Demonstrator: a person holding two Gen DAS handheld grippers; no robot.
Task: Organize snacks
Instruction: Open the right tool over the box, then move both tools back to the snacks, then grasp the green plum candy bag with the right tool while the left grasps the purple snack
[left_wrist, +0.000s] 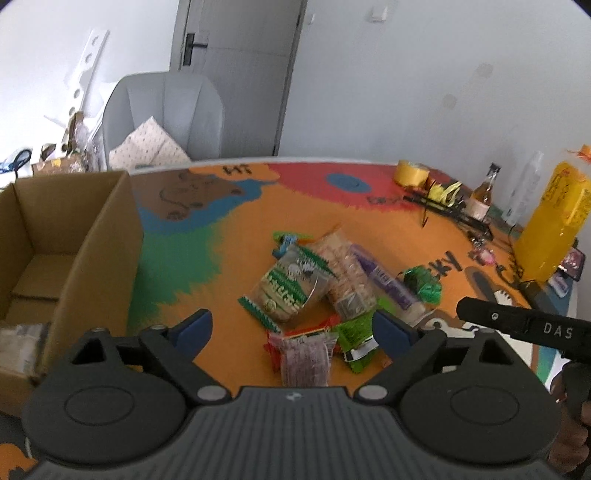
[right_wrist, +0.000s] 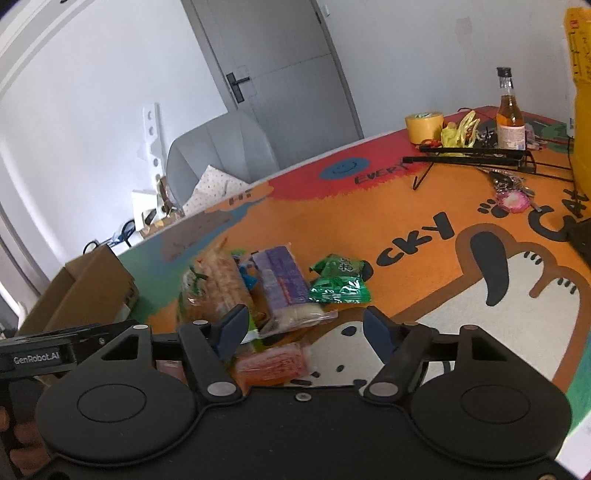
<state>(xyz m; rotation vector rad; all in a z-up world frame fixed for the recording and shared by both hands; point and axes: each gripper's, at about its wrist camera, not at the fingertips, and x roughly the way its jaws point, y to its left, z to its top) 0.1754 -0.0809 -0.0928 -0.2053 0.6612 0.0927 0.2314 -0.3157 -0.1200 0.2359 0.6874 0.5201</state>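
Note:
A pile of snack packets lies on the colourful mat (left_wrist: 236, 229): a green-and-clear cracker pack (left_wrist: 288, 288), a long biscuit pack (left_wrist: 347, 273), a purple pack (left_wrist: 388, 280), a small green bag (left_wrist: 424, 282), a pinkish clear pack (left_wrist: 304, 360) and a bright green packet (left_wrist: 356, 338). My left gripper (left_wrist: 293, 328) is open above the near packets, holding nothing. An open cardboard box (left_wrist: 66, 236) stands at the left. My right gripper (right_wrist: 306, 328) is open and empty over the pile's near edge, above an orange packet (right_wrist: 273, 363); the purple pack (right_wrist: 284, 280) and green bag (right_wrist: 338, 280) lie just beyond.
At the far right stand a yellow tape roll (right_wrist: 423, 125), a glass bottle (right_wrist: 509, 110), a black wire rack (right_wrist: 472, 153), a tall yellow bag (left_wrist: 554, 229) and a pink keyring (right_wrist: 511, 199). A grey chair (left_wrist: 166, 114) stands behind the table.

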